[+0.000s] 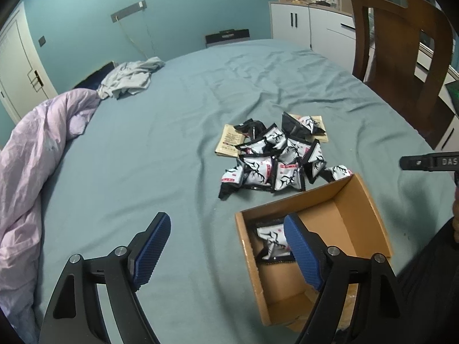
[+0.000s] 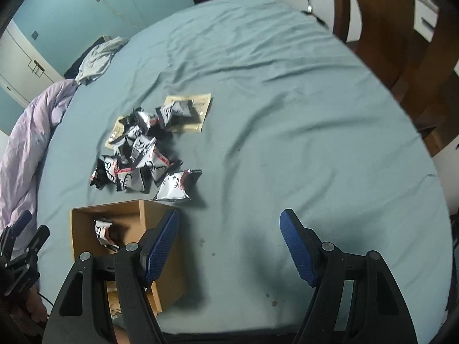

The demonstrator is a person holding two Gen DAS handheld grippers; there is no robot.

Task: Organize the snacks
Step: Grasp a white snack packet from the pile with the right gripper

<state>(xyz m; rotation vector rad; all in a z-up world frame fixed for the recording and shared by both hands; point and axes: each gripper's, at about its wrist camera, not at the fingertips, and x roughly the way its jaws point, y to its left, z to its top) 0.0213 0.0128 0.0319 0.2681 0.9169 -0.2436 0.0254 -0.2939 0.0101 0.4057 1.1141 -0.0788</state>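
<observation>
Left wrist view: left tool (image 1: pixel 226 233) spread wide, nothing between its blue pads, hovering at the near-left corner of the open cardboard box (image 1: pixel 370 200) on the bed (image 1: pixel 172 143). One black-and-white snack packet (image 1: pixel 271 243) lies inside the box. Pile of snack packets (image 1: pixel 272 157) sits just beyond the box, partly on two tan sachets (image 1: pixel 228 143). Right wrist view: right tool (image 2: pixel 229 229) also wide apart and empty, over bare sheet just right of the box (image 2: pixel 86 229); pile (image 2: pixel 140 154) ahead to the left. Pink duvet (image 1: pixel 34 157) bunched at the bed's left edge, wooden chair (image 1: pixel 401 43) at the right.
</observation>
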